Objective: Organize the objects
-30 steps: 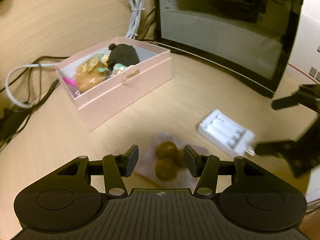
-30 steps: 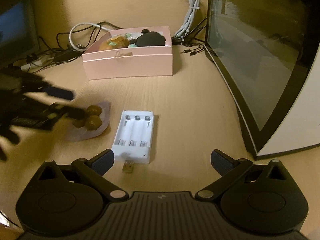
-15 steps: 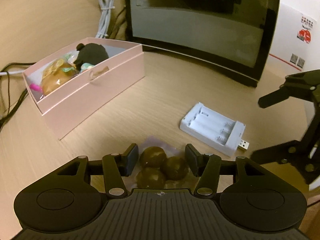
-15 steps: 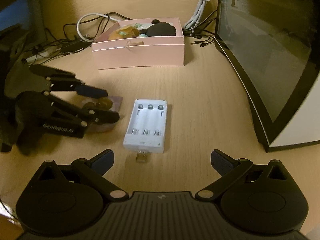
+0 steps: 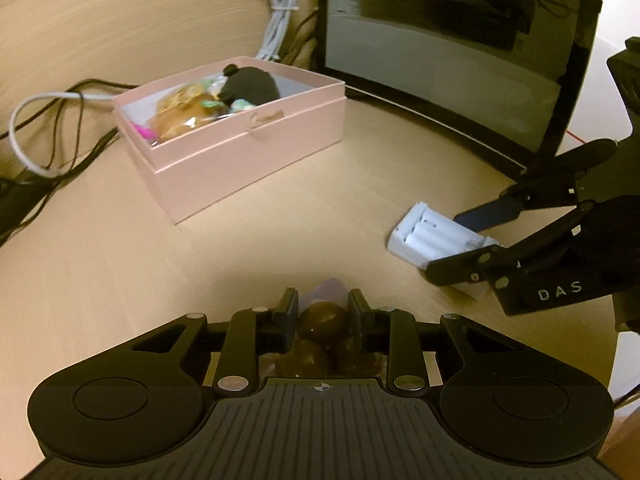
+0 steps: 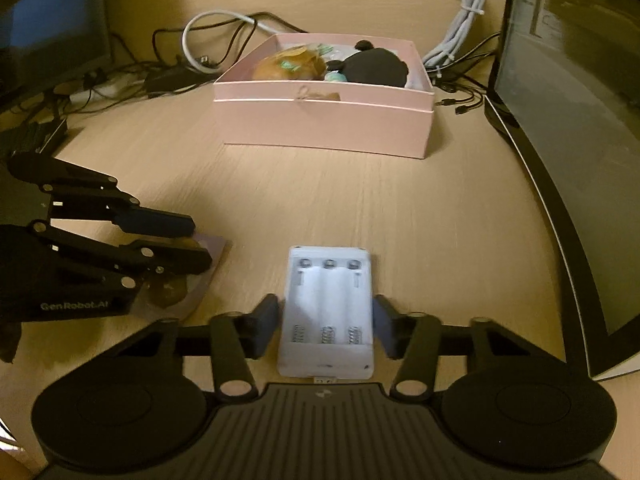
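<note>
A clear packet of brown chocolate balls point(image 5: 322, 322) lies on the desk between the fingers of my left gripper point(image 5: 323, 307), which is shut on it. It also shows in the right wrist view point(image 6: 172, 286) under that gripper point(image 6: 198, 240). A white battery charger point(image 6: 327, 308) lies between the fingers of my right gripper point(image 6: 326, 322); the jaws stand close on both its sides. The charger point(image 5: 434, 238) and right gripper point(image 5: 468, 244) show at the right of the left wrist view. An open pink box point(image 5: 240, 136) holding a black item and wrapped snacks stands behind.
A large curved monitor point(image 5: 452, 52) stands at the right, close behind the charger. Cables point(image 6: 224, 28) and a white coiled cord point(image 5: 280, 8) lie behind the pink box point(image 6: 324, 120). A second screen point(image 6: 48, 28) stands at the far left.
My left gripper has closed on the chocolate packet. My right gripper has moved forward around the battery charger and its jaws have narrowed onto it.
</note>
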Tool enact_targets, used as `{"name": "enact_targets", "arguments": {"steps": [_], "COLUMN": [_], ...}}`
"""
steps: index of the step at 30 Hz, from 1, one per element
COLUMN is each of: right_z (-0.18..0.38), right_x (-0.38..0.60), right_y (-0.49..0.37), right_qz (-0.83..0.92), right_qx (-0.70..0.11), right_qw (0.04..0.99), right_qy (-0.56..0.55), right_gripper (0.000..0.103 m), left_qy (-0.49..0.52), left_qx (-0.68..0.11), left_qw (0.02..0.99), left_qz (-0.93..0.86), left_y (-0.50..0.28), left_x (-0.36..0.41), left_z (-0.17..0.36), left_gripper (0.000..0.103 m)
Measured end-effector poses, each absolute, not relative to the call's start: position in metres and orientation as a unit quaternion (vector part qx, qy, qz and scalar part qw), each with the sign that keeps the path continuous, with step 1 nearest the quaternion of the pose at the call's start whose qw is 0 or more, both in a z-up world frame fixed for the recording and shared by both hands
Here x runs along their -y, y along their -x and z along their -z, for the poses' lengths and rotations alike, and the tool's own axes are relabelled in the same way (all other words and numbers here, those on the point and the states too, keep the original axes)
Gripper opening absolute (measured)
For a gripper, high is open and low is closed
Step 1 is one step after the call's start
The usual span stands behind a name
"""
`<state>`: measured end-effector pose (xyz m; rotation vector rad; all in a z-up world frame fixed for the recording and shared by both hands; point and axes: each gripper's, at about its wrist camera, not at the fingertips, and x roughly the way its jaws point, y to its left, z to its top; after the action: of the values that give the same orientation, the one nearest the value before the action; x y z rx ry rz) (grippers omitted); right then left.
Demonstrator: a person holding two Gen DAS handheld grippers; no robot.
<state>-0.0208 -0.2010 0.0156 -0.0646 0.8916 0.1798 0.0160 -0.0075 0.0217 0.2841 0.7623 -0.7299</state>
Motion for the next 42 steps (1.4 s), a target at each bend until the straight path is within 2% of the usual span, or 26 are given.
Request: {"name": "enact_targets", "arguments": {"steps": [9, 10, 12, 20, 25, 27, 28, 29, 34, 40, 41, 42], "right_z": [-0.031, -0.034, -0.042, -0.058, -0.049, -0.045, -0.045, -0.045, -0.042, -0.012, -0.01, -0.011], "right_x": [0.203, 0.204, 0.206, 0.207, 0.205, 0.2, 0.197, 0.193, 0.152, 0.1, 0.093, 0.089], "right_y": [0.029, 0.031, 0.034, 0.039, 0.04, 0.039, 0.04, 0.042, 0.043, 0.032, 0.033, 0.034], "right_qz": [-0.086, -0.087, -0.085, -0.084, -0.079, -0.076, -0.082, -0.091, -0.198, -0.255, -0.252, -0.253], "right_qx": [-0.424, -0.421, -0.414, -0.397, -0.405, -0.411, -0.405, -0.398, -0.401, -0.425, -0.417, -0.411], "right_qw": [0.901, 0.902, 0.905, 0.914, 0.91, 0.908, 0.909, 0.911, 0.893, 0.866, 0.868, 0.868], "right_qy": [0.045, 0.045, 0.041, 0.031, 0.033, 0.043, 0.045, 0.046, 0.045, 0.073, 0.094, 0.114], "right_gripper": [0.047, 0.047, 0.047, 0.047, 0.048, 0.067, 0.081, 0.085, 0.085, 0.085, 0.074, 0.069], "left_qy": [-0.112, -0.111, -0.109, -0.079, -0.048, -0.038, -0.028, -0.016, 0.031, 0.037, 0.038, 0.039], "left_qx": [-0.364, -0.362, -0.362, -0.353, -0.375, -0.385, -0.394, -0.401, -0.426, -0.428, -0.429, -0.429], "left_qw": [0.861, 0.862, 0.862, 0.876, 0.879, 0.881, 0.881, 0.882, 0.884, 0.887, 0.887, 0.887], "left_qz": [0.338, 0.338, 0.337, 0.319, 0.292, 0.273, 0.261, 0.248, 0.188, 0.17, 0.168, 0.167], "left_y": [-0.009, -0.008, -0.005, -0.008, -0.01, -0.009, -0.009, -0.009, -0.005, 0.011, 0.014, 0.016], "left_x": [-0.007, -0.009, -0.014, -0.034, -0.054, -0.061, -0.066, -0.071, -0.095, -0.112, -0.115, -0.117], "left_z": [-0.039, -0.043, -0.049, -0.072, -0.069, -0.066, -0.065, -0.064, -0.064, -0.07, -0.071, -0.072], "left_gripper": [0.028, 0.025, 0.004, 0.006, 0.007, 0.011, 0.012, 0.012, 0.013, 0.013, 0.013, 0.013]}}
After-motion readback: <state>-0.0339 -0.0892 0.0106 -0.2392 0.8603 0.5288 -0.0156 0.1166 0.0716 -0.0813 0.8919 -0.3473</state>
